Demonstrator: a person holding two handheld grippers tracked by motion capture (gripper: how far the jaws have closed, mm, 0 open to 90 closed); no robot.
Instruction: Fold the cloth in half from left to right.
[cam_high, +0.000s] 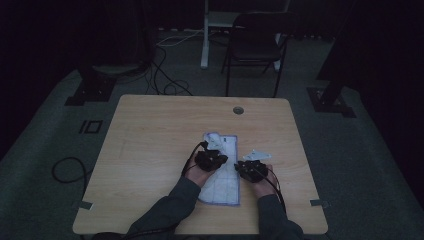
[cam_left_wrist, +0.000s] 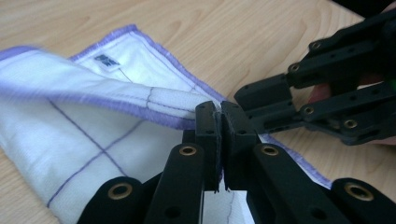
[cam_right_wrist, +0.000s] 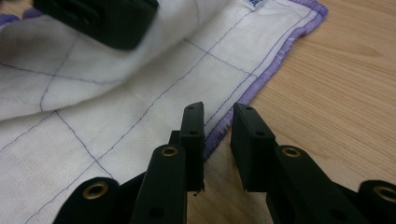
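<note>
A white cloth (cam_high: 221, 187) with thin purple grid lines and a purple hem lies on the wooden table (cam_high: 150, 130), near its front edge. In the left gripper view my left gripper (cam_left_wrist: 219, 109) is shut on a raised fold of the cloth's (cam_left_wrist: 70, 121) hem. My right gripper (cam_left_wrist: 248, 109) sits just to its right, pointing at the same fold. In the right gripper view my right gripper (cam_right_wrist: 218, 112) is open a little, its jaws either side of the cloth's (cam_right_wrist: 116, 107) purple right edge. The left gripper (cam_right_wrist: 98, 18) hangs above the cloth there. In the high view, the left gripper (cam_high: 218, 150) and right gripper (cam_high: 240, 163) are close together.
The table has a round cable grommet (cam_high: 238, 110) near its far edge. A dark folding chair (cam_high: 255, 45) stands beyond the table. Cables (cam_high: 67, 170) loop on the carpet to the left. Bare wood lies left of and behind the cloth.
</note>
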